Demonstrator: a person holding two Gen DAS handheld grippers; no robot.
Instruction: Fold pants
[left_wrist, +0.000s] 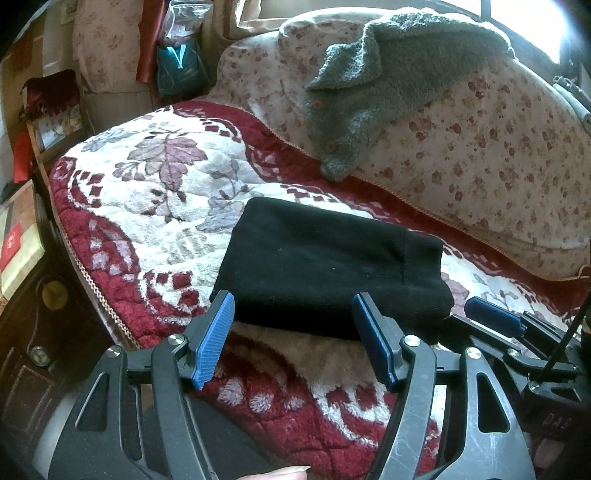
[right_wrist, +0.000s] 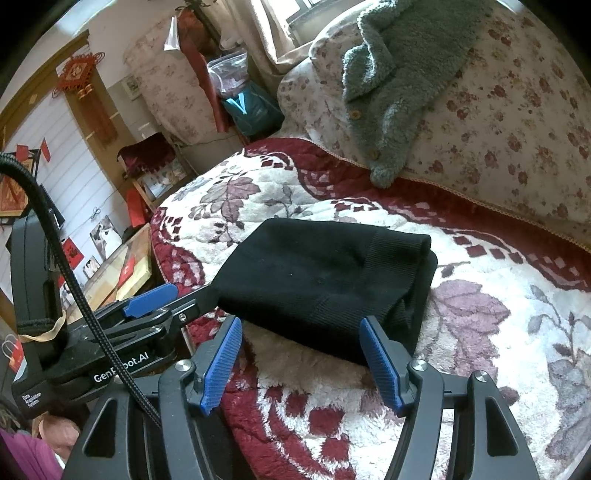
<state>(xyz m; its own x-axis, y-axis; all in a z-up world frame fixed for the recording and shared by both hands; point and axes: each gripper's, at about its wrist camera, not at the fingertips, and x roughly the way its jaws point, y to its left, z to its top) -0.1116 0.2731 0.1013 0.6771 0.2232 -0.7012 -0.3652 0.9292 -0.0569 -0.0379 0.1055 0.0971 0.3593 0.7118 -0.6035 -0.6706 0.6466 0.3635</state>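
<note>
1. The black pants (left_wrist: 325, 266) lie folded into a compact rectangle on the red-and-white floral blanket (left_wrist: 155, 192), near its front edge, with the ribbed band toward the right end.
2. The left gripper (left_wrist: 295, 332) hovers just in front of the bundle, its blue fingers (left_wrist: 216, 339) spread wide and holding nothing.
3. The right gripper (right_wrist: 303, 354) sits likewise at the near edge of the pants (right_wrist: 325, 280), released, with its blue pads (right_wrist: 380, 362) apart and empty.
4. The two grippers are side by side; each shows in the other's view.
5. Behind the blanket (right_wrist: 498, 332), a grey fleece jacket (left_wrist: 388, 81) drapes over the floral sofa back (left_wrist: 498, 166).
6. A teal bag (right_wrist: 251, 107) stands in the far corner.
</note>
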